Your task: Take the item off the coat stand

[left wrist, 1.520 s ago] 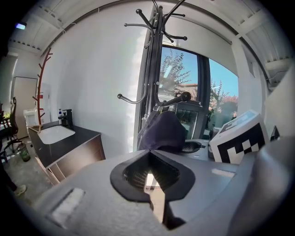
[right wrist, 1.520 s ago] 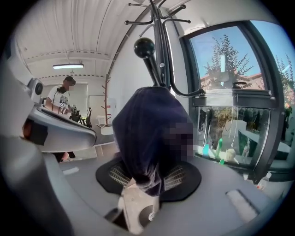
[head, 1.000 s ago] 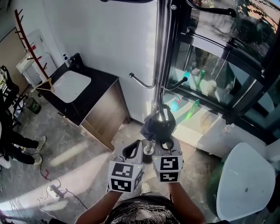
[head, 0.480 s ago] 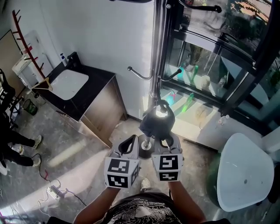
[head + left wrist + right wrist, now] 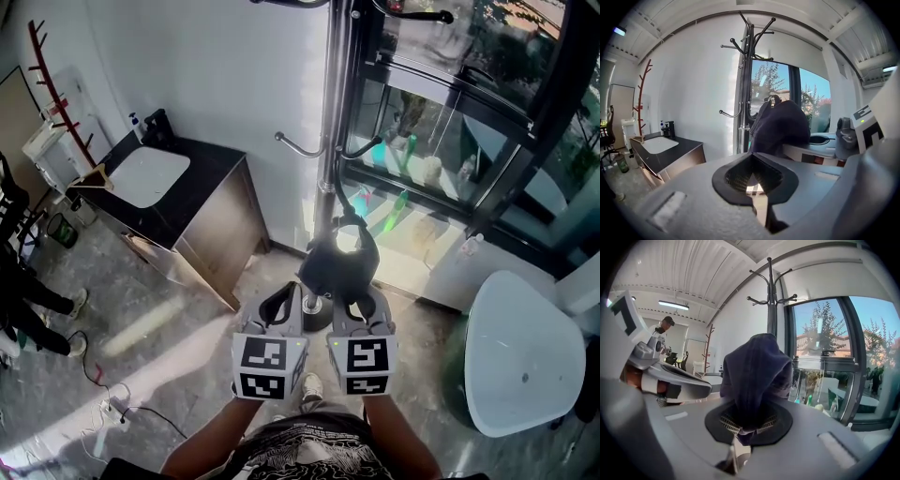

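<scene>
Dark cloth (image 5: 337, 265): pinched in right tool (image 5: 354, 302), slightly farther from the coat stand (image 5: 330, 122) than a second ago, removal seemingly complete; left tool (image 5: 281, 309) pressed together, empty.

- Dark navy fabric item (image 5: 757, 373): soft, crumpled, with a small loop at its top. Its lower edge is pinched between the closed jaws of the right gripper (image 5: 746, 430), and the rest bulges above them.
- Tall silver metal coat stand (image 5: 328, 112): upright on a round dark base, curved hooks at mid-height and top. The fabric item sits in front of its pole, away from the hooks.
</scene>
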Tool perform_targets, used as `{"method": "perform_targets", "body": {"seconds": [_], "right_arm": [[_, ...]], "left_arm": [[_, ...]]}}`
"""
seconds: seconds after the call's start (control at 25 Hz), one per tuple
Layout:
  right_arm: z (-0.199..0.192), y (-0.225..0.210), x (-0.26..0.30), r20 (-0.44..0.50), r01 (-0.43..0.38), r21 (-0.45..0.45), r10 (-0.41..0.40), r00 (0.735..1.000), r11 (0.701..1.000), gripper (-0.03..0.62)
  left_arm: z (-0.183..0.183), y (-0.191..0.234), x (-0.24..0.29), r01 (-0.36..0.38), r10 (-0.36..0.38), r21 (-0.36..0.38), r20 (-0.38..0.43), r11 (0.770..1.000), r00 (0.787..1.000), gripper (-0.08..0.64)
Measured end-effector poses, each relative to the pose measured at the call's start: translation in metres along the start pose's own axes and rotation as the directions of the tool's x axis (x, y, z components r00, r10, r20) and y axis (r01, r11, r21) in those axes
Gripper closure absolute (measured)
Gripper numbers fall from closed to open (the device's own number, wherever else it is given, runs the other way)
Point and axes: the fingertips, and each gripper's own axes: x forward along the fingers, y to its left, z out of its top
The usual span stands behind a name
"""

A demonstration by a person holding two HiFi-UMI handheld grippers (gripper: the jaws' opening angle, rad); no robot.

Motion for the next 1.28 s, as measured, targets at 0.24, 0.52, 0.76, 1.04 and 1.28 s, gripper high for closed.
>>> {"method": "perform_targets", "body": {"seconds": [0.24, 0.52, 0.76, 1.04, 1.28], "right_arm": [[0.004, 0.014, -0.028, -0.001, -0.005, 0.004, 0.005, 1.0, 1.0, 0.577], [-0.003, 0.034, -0.048, -0.018, -0.042, 0.045, 0.043, 0.999, 0.998, 0.577], [-0.009, 0.052, -0.064, -0.021, -0.064, 0.057, 0.065, 0.998, 0.996, 0.577], [-0.011, 0.064, -0.072, -0.02, -0.073, 0.068, 0.074, 0.997, 0.995, 0.577], [-0.015, 0.068, -0.075, -0.028, -0.066, 0.074, 0.068, 0.997, 0.995, 0.577]], "left_arm": [[-0.001, 0.0, -0.024, -0.021, 0.02, 0.022, 0.013, 1.0, 1.0, 0.56], [-0.015, 0.008, -0.054, -0.063, 0.063, 0.019, 0.011, 0.998, 0.998, 0.56], [-0.025, 0.006, -0.075, -0.064, 0.064, 0.022, 0.014, 0.998, 0.998, 0.558], [-0.032, 0.004, -0.09, -0.057, 0.056, 0.027, 0.012, 0.998, 0.998, 0.558], [-0.035, 0.005, -0.093, -0.052, 0.052, 0.024, 0.012, 0.998, 0.999, 0.558]]}}
